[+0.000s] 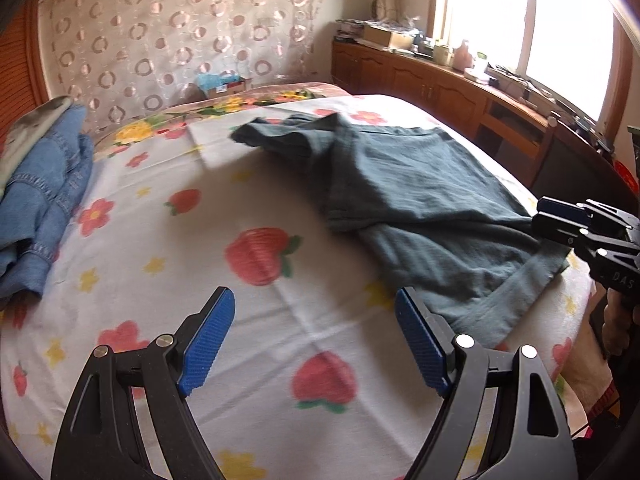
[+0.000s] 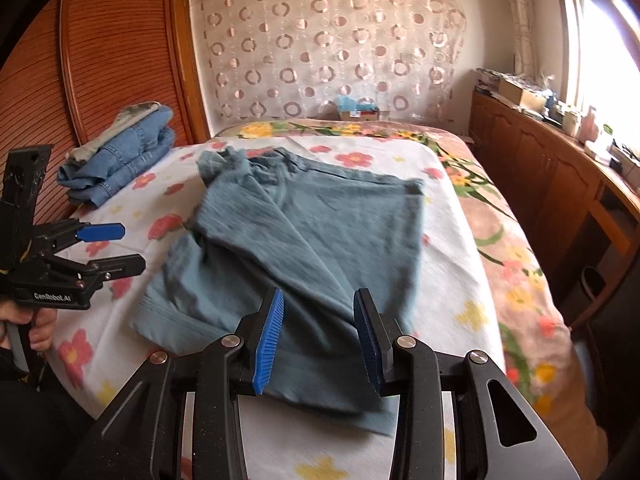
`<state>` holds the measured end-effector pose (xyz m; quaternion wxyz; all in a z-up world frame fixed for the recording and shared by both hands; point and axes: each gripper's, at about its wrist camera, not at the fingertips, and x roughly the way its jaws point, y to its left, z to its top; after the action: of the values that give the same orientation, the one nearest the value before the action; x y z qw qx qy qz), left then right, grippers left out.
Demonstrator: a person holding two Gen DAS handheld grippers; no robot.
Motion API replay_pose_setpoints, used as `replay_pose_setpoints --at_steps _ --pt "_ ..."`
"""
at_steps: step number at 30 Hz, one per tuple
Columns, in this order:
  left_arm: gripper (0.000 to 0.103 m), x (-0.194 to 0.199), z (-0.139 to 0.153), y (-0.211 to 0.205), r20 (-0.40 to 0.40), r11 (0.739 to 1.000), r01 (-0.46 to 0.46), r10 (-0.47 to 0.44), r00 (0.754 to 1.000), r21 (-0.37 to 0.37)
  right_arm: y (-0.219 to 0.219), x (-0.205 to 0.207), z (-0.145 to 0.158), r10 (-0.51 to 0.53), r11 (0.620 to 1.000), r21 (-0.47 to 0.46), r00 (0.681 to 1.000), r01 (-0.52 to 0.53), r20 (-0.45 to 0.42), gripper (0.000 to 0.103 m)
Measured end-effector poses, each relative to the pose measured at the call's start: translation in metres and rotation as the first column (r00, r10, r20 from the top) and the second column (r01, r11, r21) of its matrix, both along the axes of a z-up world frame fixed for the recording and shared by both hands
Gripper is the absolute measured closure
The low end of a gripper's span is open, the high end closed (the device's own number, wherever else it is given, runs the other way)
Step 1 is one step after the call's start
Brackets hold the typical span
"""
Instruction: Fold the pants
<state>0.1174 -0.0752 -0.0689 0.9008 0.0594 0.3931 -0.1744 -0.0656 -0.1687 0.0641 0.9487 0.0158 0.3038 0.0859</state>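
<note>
Pants (image 2: pixel 304 240) are lying partly folded on the bed, and both grippers are hovering at their near end with nothing in them. The right gripper (image 2: pixel 319 336) is hanging just above the near hem, its blue pads (image 2: pixel 269 344) spread moderately apart with the teal cloth showing between them. The left gripper (image 1: pixel 314 336) is holding its jaws wide over bare flowered sheet (image 1: pixel 160 320), just beside the pants' left edge; from the other camera it is showing at the left rim (image 2: pixel 120 248), clear of the cloth. One leg is lying doubled across the other, and the far end is bunching up toward the head of the bed. Farther left, a stack of folded jeans (image 2: pixel 120 160) is sitting by the wooden headboard (image 2: pixel 100 60). A patterned curtain (image 2: pixel 332 48) is hanging behind the bed, and a cluttered wooden cabinet (image 2: pixel 540 168) is running along the right wall.
</note>
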Motion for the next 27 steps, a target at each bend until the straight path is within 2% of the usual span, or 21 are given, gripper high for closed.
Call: replay_pose_setpoints --at_steps 7,11,15,18,26,27 --pt "0.02 0.007 -0.004 0.025 -0.003 0.998 -0.056 0.056 0.998 -0.016 0.031 0.026 0.009 0.106 0.994 0.002 0.994 -0.106 0.035 0.065" --pt "0.02 0.006 -0.001 0.031 0.008 0.998 -0.065 0.066 0.998 -0.025 0.048 0.046 0.007 0.17 0.985 -0.014 0.985 -0.17 0.027 0.065" --pt "0.02 0.005 0.003 0.034 0.021 0.997 -0.073 0.074 0.997 -0.035 0.063 0.066 0.004 0.229 0.973 -0.038 0.973 -0.228 0.011 0.075" --pt "0.02 0.003 0.005 0.037 0.028 0.996 -0.078 0.079 0.996 -0.042 0.068 0.085 0.0 0.248 0.967 -0.05 0.969 -0.248 -0.013 0.077" --pt "0.02 0.003 0.003 0.041 0.024 0.995 -0.083 0.084 0.996 -0.051 0.075 0.118 -0.005 0.276 0.957 -0.072 0.958 -0.281 -0.074 0.078" --pt "0.02 0.003 0.003 0.04 0.023 0.995 -0.083 0.084 0.996 -0.051 0.077 0.121 -0.004 0.277 0.956 -0.079 0.958 -0.283 -0.081 0.087"
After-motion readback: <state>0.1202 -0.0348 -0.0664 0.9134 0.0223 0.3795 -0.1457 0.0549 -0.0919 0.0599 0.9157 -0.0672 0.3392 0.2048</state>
